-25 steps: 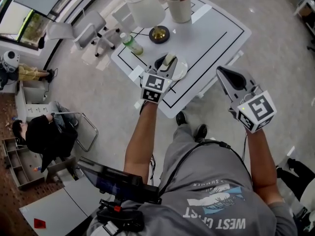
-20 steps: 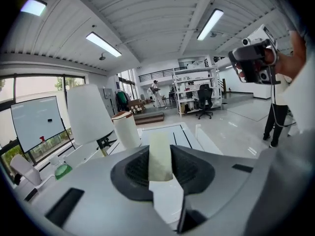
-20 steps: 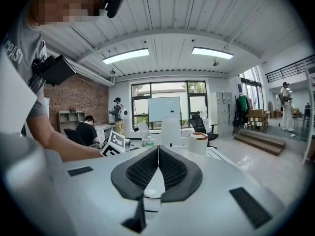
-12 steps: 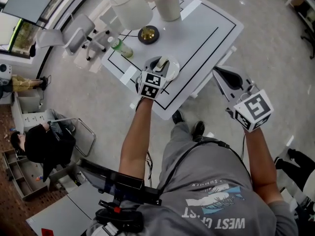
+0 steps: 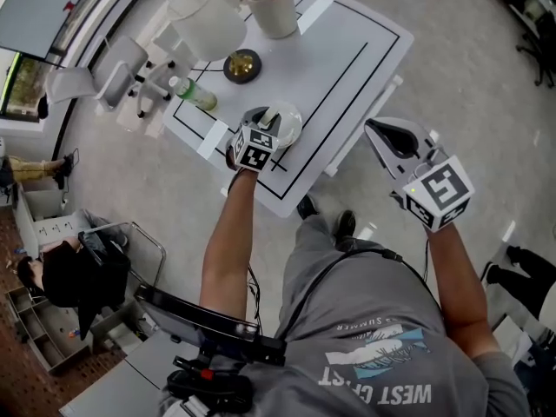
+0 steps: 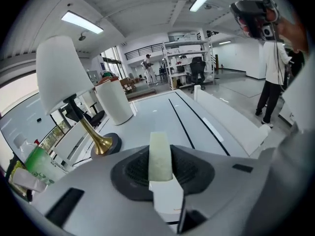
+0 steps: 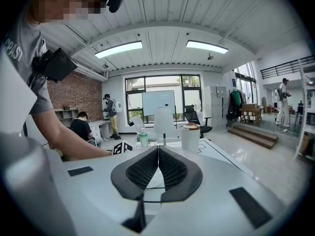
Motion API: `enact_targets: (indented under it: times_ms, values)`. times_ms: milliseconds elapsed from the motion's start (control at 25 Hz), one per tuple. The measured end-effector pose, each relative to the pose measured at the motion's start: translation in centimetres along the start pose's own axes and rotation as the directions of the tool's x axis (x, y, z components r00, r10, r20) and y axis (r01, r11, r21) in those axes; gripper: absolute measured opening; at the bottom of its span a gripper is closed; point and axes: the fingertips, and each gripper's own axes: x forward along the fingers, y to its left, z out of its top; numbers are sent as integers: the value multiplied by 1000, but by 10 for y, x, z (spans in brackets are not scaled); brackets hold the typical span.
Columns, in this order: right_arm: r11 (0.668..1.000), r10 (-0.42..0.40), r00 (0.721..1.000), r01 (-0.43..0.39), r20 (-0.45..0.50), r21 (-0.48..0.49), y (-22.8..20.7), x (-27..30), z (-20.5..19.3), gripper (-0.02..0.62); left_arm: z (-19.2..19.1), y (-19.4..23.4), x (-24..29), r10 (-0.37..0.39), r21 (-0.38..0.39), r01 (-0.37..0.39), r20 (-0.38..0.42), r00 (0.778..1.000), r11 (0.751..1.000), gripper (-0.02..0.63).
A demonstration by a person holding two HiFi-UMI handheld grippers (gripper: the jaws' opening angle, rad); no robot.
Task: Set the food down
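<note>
The food is a pale green slab standing upright between the dark pads of my left gripper, which is shut on it. In the head view the left gripper holds the food over a small white plate near the front edge of the white table. Whether the slab touches the plate is hidden. My right gripper hangs off the table's right side above the floor, and its jaws are shut with nothing between them.
On the table stand a lamp with a white shade and brass base, a white cylinder with a brown rim and a green bottle. White chairs sit at its left. A person sits at lower left.
The head view has swung, so the table sits further up and left in the picture. My left gripper still holds the food over the plate. The right gripper stays shut beside the table.
</note>
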Motion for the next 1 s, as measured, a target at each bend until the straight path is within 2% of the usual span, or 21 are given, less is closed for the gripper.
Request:
enact_targets:
  times_ms: [360, 600, 840, 1000]
  values:
    - [999, -32, 998, 32, -46, 6, -7, -2, -16, 8, -36, -7, 36, -1, 124, 18, -136, 991, 992, 100]
    - [999, -47, 996, 48, -76, 19, -8, -5, -26, 8, -39, -10, 49, 7, 191, 26, -169, 986, 981, 100]
    - [998, -48, 995, 50, -93, 28, -9, -5, -33, 8, -42, -10, 59, 48, 289, 12, -199, 979, 957, 100]
    - [998, -51, 994, 54, -100, 30, -10, -7, -36, 8, -48, -12, 63, 84, 361, 2, -220, 972, 933, 100]
